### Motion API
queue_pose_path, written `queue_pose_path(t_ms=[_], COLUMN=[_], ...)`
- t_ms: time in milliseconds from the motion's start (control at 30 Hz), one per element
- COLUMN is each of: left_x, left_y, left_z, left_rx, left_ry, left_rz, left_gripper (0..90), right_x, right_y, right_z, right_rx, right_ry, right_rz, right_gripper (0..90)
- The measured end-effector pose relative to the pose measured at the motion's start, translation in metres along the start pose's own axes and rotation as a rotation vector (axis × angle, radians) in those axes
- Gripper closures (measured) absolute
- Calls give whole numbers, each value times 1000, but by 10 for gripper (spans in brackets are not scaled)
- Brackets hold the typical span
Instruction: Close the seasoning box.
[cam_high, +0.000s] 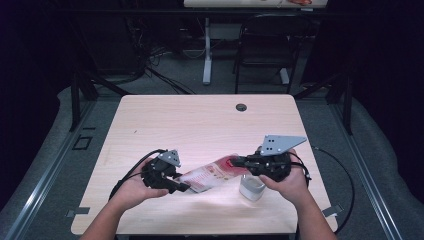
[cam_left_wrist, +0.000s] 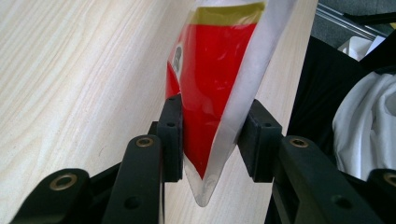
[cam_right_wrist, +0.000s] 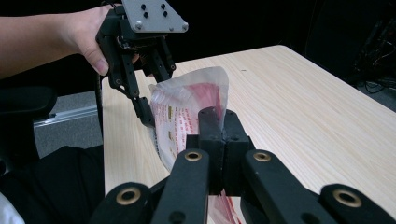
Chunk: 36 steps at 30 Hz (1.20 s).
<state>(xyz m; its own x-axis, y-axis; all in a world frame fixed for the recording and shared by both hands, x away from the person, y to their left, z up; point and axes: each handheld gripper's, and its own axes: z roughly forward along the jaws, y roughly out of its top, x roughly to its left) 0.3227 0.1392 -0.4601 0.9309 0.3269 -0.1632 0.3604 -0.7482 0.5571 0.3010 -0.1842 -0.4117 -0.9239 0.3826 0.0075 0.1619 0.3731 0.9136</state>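
Note:
A red and white plastic pouch (cam_high: 212, 175) hangs stretched between my two grippers just above the light wooden table (cam_high: 200, 120). My left gripper (cam_high: 184, 187) grips its near-left end. In the left gripper view both pads press the pouch (cam_left_wrist: 210, 84), which bulges between them at the left gripper (cam_left_wrist: 212, 140). My right gripper (cam_high: 235, 161) holds the far-right end. In the right gripper view the right gripper (cam_right_wrist: 219, 126) has its jaws closed together, pinching the pouch (cam_right_wrist: 187, 107) edge.
A small white container (cam_high: 251, 187) stands on the table under the right hand. A round cable hole (cam_high: 241, 107) sits near the far edge. Beyond the table are a black chair (cam_high: 265, 45) and a white desk leg (cam_high: 207, 55).

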Motion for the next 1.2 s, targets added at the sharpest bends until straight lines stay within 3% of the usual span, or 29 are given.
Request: queue_pose_path(t_ms=[600, 1200], left_x=[-4, -4], left_y=[11, 15], left_z=[-15, -27], left_rx=[13, 8], left_ry=[31, 37], left_rz=[17, 29], left_gripper=[655, 664], right_x=[-1, -3], right_y=[-9, -16], right_z=[-9, -13], right_rx=[-31, -38], right_ry=[-12, -16], right_rz=[28, 56], right_gripper=[899, 898])
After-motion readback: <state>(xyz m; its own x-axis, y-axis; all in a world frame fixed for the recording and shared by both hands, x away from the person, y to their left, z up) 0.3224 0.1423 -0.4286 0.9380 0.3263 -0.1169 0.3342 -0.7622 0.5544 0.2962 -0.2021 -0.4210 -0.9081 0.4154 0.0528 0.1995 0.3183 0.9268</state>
